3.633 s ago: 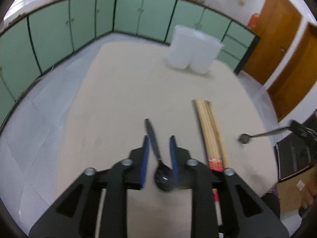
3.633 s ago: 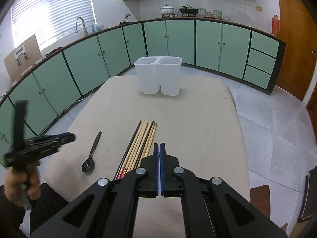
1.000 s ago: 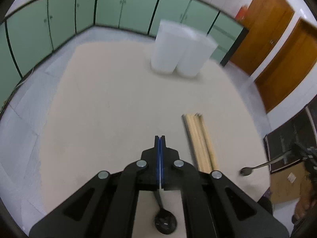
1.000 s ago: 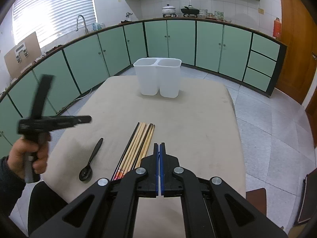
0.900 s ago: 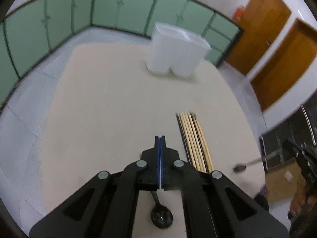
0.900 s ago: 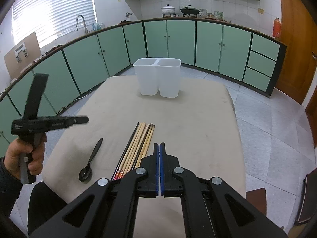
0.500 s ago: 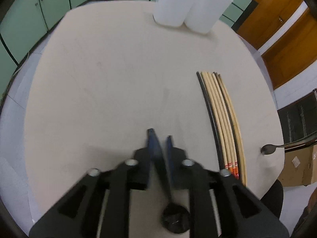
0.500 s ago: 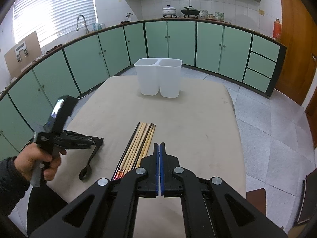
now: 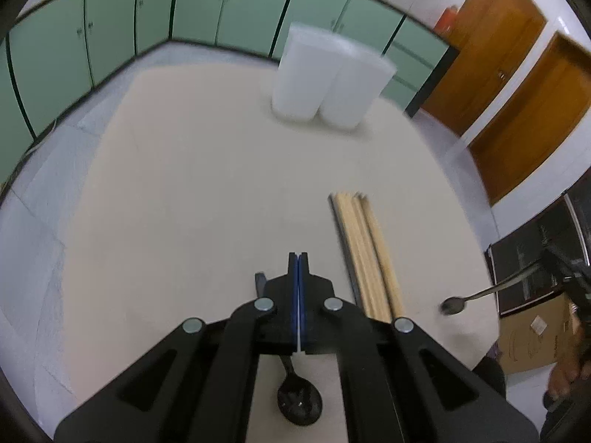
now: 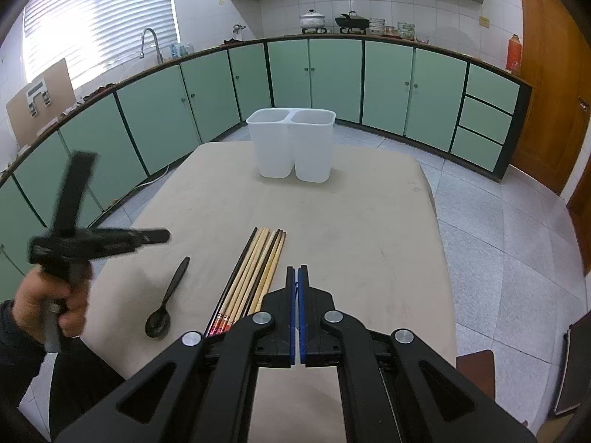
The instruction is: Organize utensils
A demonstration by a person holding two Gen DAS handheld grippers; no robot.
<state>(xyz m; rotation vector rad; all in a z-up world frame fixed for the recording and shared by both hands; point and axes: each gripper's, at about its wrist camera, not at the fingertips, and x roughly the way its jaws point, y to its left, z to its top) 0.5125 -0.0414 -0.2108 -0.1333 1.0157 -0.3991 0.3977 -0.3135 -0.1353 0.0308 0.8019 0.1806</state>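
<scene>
A black spoon [image 10: 168, 295] lies on the beige table [image 10: 369, 203], left of a bundle of chopsticks [image 10: 255, 269]. A white two-compartment container [image 10: 293, 147] stands at the far end. My left gripper [image 10: 166, 236], held in a hand [image 10: 44, 302], hovers shut and empty just above the spoon's handle. In the left wrist view the left gripper [image 9: 297, 254] is shut, with the spoon [image 9: 299, 402] on the table under it and the chopsticks [image 9: 365, 251] to its right. My right gripper [image 10: 297, 267] stands shut near the chopsticks' near ends, with nothing between its pads.
Green cabinets line the walls behind the table. In the left wrist view a thin spoon-like rod [image 9: 454, 304] reaches over the table's right edge; I cannot tell what it is. A cardboard box [image 9: 532, 332] sits on the floor beside the table.
Half a second ago the left gripper was low at the spoon's handle with its jaws slightly apart. Now it is shut and raised. The spoon lies where it was. The right gripper has not moved.
</scene>
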